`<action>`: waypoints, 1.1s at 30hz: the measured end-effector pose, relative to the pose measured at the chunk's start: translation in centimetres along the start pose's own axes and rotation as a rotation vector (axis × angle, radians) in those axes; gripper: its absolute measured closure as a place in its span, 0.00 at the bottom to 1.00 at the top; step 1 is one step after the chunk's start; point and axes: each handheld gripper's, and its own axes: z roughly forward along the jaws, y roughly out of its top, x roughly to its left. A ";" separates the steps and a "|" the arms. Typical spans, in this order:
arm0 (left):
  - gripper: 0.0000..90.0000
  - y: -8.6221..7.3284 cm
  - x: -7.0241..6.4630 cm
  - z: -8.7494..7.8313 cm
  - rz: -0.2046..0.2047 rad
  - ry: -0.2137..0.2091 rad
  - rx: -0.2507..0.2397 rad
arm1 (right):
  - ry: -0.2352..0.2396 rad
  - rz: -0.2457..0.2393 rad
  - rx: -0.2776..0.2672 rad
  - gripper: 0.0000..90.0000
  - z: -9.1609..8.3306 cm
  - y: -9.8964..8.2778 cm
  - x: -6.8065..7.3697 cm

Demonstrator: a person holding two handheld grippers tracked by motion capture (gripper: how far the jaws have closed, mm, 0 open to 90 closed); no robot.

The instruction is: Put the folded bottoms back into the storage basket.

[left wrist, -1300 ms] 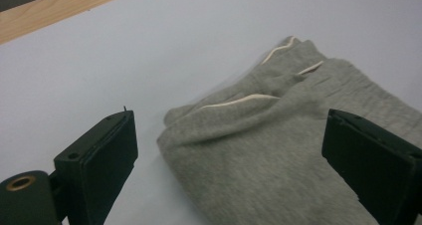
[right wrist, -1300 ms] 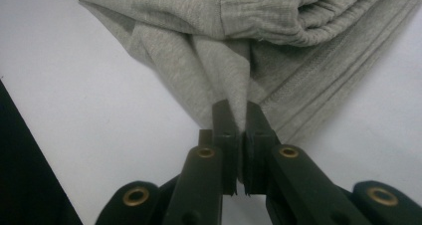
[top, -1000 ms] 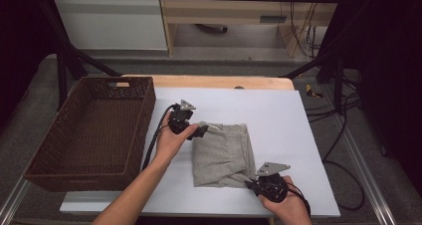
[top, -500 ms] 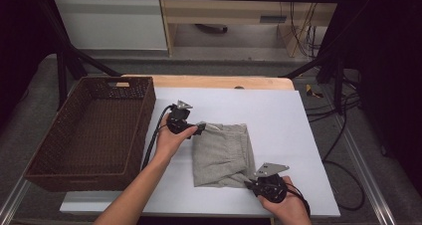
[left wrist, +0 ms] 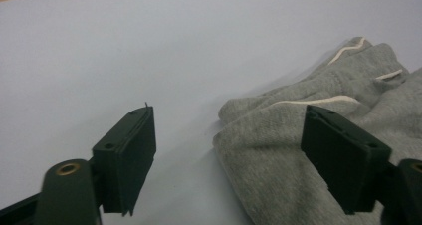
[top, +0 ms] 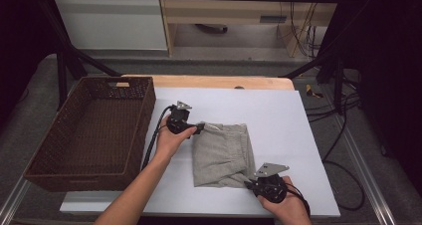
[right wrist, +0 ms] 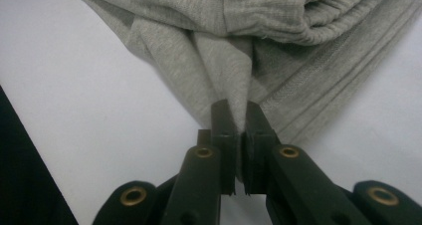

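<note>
A folded grey garment (top: 221, 153) with a pale drawstring lies on the white table (top: 278, 110). My left gripper (top: 199, 129) is at its far left corner. In the left gripper view the left gripper (left wrist: 231, 135) is open and its jaws have just been closing. The garment's (left wrist: 278, 185) edge lies between them, with neither pad pressing on it. My right gripper (top: 247, 184) is at the near right corner. The right gripper (right wrist: 238, 116) is shut on a bunched fold of the garment (right wrist: 239, 36).
A dark brown wicker basket (top: 74, 180) stands at the table's left edge, close to my left forearm. A wooden strip (top: 214, 81) runs along the far edge. Cables hang off the right side (top: 343, 110).
My left hand has shifted only very slightly at the garment's far corner. The right gripper and the garment have stayed where they were.
</note>
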 end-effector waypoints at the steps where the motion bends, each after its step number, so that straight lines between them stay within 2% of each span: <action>1: 0.27 0.0 0.0 0.1 0.002 -0.003 0.002 | 0.000 0.000 0.000 0.96 0.0 0.0 0.0; 8: 0.34 -0.3 -0.2 0.9 0.010 -0.012 0.012 | 0.000 -0.005 -0.001 0.96 0.0 0.0 0.0; 16: 0.33 -0.8 -0.1 2.0 0.010 -0.012 0.040 | -0.004 -0.016 0.003 0.96 0.1 0.0 0.2; 19: 0.34 -0.9 0.2 2.2 -0.026 -0.039 0.045 | -0.003 -0.015 0.003 0.96 0.1 0.0 0.1; 24: 0.35 -1.1 0.5 2.4 -0.060 -0.071 0.055 | -0.007 -0.023 0.000 0.96 0.1 0.0 0.2; 27: 0.38 -1.1 0.4 2.5 -0.063 -0.075 0.054 | -0.007 -0.024 0.000 0.96 0.0 0.0 0.2; 29: 0.42 -1.1 0.3 2.5 -0.066 -0.085 0.055 | -0.008 -0.024 0.000 0.96 0.1 0.0 0.2; 33: 0.52 -1.1 0.2 2.6 -0.097 -0.116 0.055 | -0.007 -0.024 0.000 0.96 0.1 0.0 0.2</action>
